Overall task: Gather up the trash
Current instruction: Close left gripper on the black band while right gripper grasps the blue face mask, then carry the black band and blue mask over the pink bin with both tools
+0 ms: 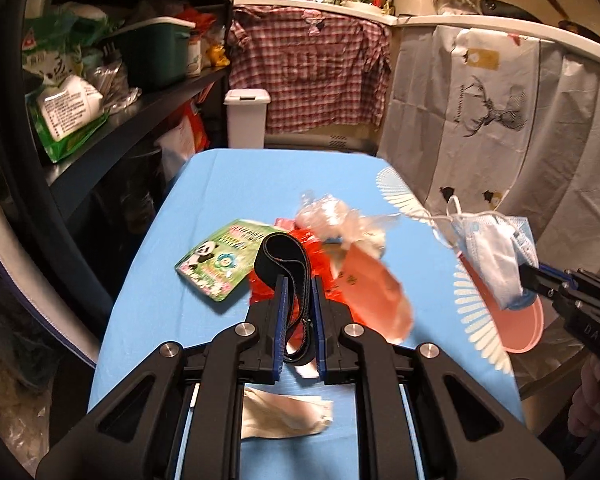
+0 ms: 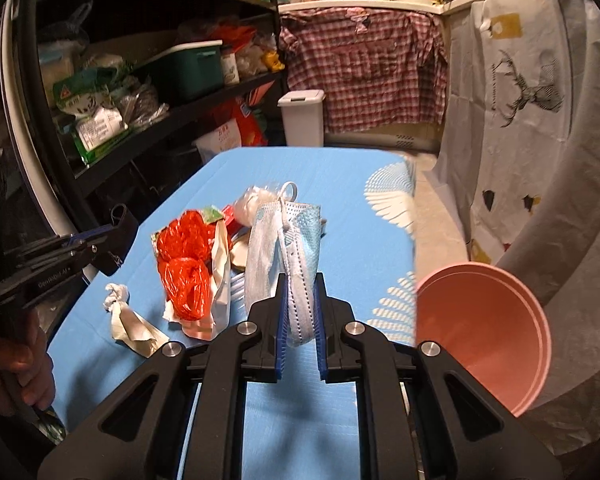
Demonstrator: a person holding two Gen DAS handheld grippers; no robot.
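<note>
Left gripper (image 1: 300, 300): clamped on black strap (image 1: 282, 254). Right gripper (image 2: 300, 304): clamped on face mask (image 2: 296, 248), lifted above blue table (image 2: 340, 184). Pink bowl (image 2: 484, 332): 4 o'clock. Red bag (image 2: 184, 264): 10 o'clock.

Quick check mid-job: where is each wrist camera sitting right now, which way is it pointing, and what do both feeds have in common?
Left wrist: sits behind the left gripper, facing down the blue table toward the white bin; its fingers clamp a black strap; the right gripper shows at right.
Right wrist: sits behind the right gripper, facing the same way; its fingers clamp a face mask; the left gripper and the person's hand show at left.
Shared: table, red plastic bag, pink bowl, bin.
</note>
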